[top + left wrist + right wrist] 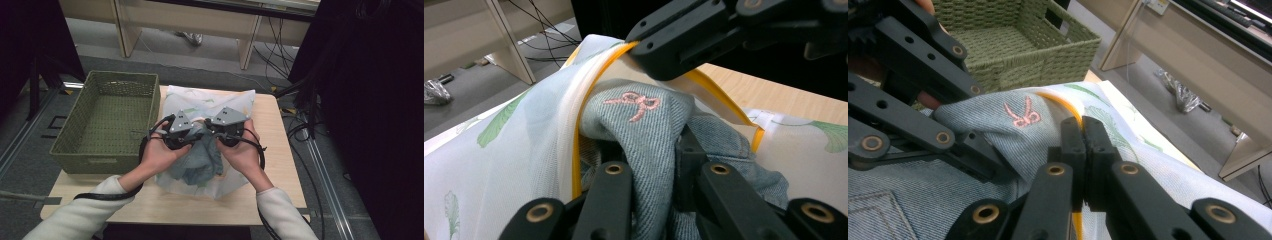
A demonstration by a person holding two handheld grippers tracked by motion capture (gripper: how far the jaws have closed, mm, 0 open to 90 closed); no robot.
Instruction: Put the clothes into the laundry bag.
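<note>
The blue denim garment, with its pink embroidered bow, sits half inside a white leaf-print mesh bag on a light wooden table, beside a green woven basket and above a grey floor strewn with cables. The left gripper has its jaws clamped on a fold of the denim at the bag's mouth. The right gripper has its jaws pressed together on the bag's yellow-trimmed rim, just beside the denim.

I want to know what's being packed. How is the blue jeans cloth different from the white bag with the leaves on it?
The denim garment is thick, blue and bunched up, with a small pink bow stitched on it; the mesh bag is thin, whitish and see-through, printed with green leaves and edged with a yellow zipper. The denim garment sits partly inside, and the mesh bag wraps around it. Both are soft cloth, each pinched by a hand-held gripper.
</note>
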